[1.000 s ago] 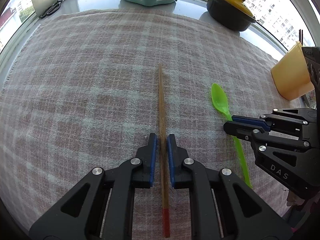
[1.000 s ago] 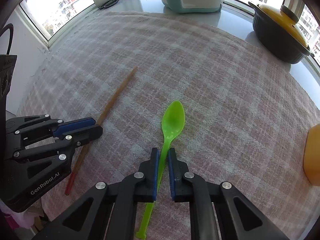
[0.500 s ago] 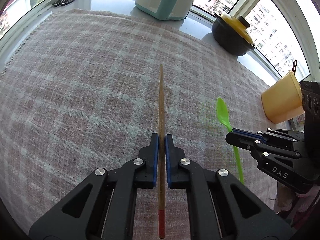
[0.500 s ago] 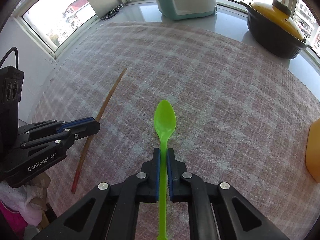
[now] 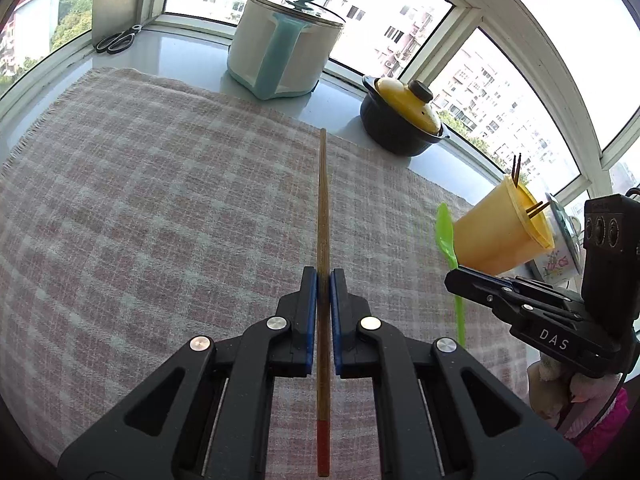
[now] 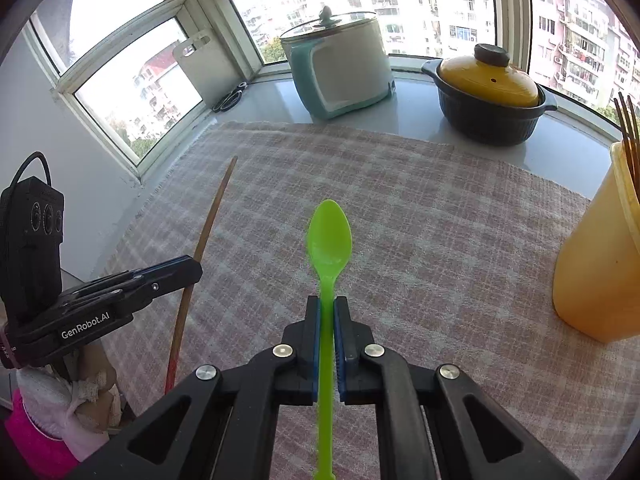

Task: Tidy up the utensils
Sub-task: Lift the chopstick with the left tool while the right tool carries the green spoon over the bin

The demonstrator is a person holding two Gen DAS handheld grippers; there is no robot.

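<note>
The left claw (image 5: 323, 280) is pressed together on a wooden chopstick (image 5: 323, 208), its blue pads (image 5: 311, 316) pinching the stick about two thirds of the way toward its red-painted end, which juts back past the pads. The stick points straight ahead, lifted off the checked cloth (image 5: 160, 208) that covers the surface.

The right claw (image 6: 327, 305) is likewise pinched shut, gripping a green plastic spoon (image 6: 329, 240) by its handle. The bowl of the spoon faces up and forward, raised above the cloth.

In the left wrist view the right claw sits just in front of a yellow cup (image 5: 500, 236), with the spoon's bowl beside the cup's wall. The cup stands at the cloth's right edge and already has several chopsticks (image 5: 517, 168) sticking out of it. Behind the yellow cup, along the window ledge, stands a dark pot with a yellow lid (image 5: 400, 120). Farther from the cup, past the pot, is a white and teal cooker (image 5: 284, 48). Farthest from the cup, in the ledge's far corner, lie scissors (image 5: 118, 40) beside a leaning board.
</note>
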